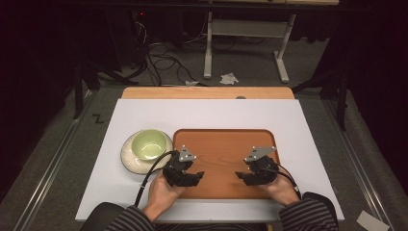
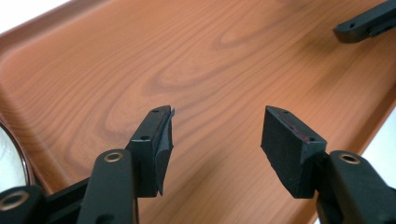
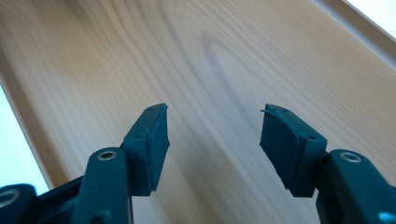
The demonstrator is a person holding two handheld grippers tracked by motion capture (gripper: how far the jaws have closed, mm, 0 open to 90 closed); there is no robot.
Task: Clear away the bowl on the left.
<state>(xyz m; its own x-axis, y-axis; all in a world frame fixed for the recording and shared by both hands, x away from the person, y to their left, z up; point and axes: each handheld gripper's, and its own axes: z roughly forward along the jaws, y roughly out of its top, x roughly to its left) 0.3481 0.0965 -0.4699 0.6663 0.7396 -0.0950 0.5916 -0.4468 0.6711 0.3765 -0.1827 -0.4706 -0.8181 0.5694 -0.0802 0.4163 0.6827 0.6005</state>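
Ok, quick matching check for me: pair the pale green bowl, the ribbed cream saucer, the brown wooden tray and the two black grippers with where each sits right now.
Things:
1. pale green bowl
2. ribbed cream saucer
3. brown wooden tray
4. left gripper and right gripper

Places:
A. on the white board, under the bowl
B. over the tray's near half, jaws open
C. on the saucer
D. mid-table, right of the saucer

Pairs: 1-C, 2-A, 3-D, 4-B

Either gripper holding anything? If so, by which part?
Nothing held. Left gripper and right gripper both hover open over the wooden tray, jaws apart.
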